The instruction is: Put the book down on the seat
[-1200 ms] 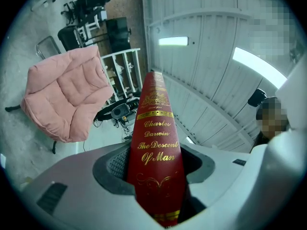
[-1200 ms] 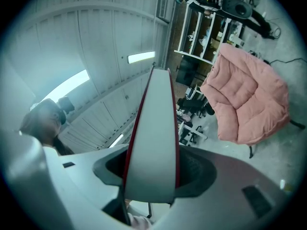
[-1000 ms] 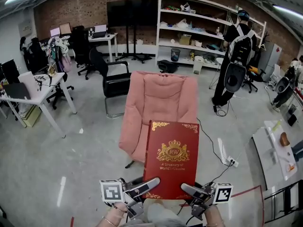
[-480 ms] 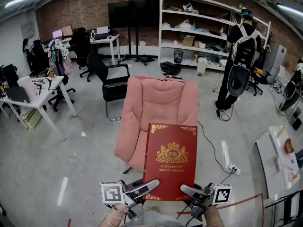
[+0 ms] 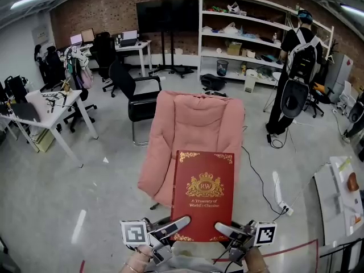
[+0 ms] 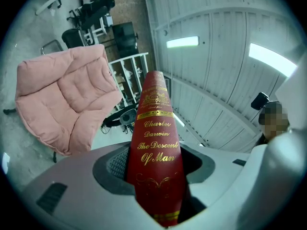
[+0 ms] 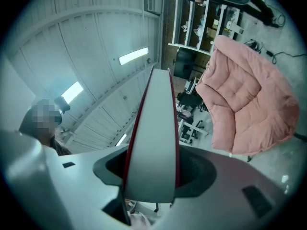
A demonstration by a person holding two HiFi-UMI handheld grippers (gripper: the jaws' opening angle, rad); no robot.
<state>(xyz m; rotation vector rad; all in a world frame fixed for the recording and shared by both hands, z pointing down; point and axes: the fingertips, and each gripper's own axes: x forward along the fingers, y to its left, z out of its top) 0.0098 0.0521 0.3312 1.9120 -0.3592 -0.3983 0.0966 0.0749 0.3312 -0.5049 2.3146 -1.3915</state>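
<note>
Here, left tongs (image 5: 181, 222) and right tongs (image 5: 220, 228) clamp the red book (image 5: 203, 193), best lowered level and flat onto the pink armchair (image 5: 196, 121).

Book (image 6: 154, 143) spine: "The Descent Of Man"

**Book above the seat's near edge**

The book (image 5: 203, 195) lies flat between the left gripper (image 5: 172, 227) on its spine side and the right gripper (image 5: 226, 231) on its page side, overlapping the front of the armchair (image 5: 193, 124). Behind the armchair, to its left, stands an office chair (image 5: 135, 98). Farther back stand a screen (image 5: 168, 15) and – to its right – shelves (image 5: 250, 36), with a person (image 5: 296, 67) before them. A desk (image 5: 54, 104) stands far left.
</note>
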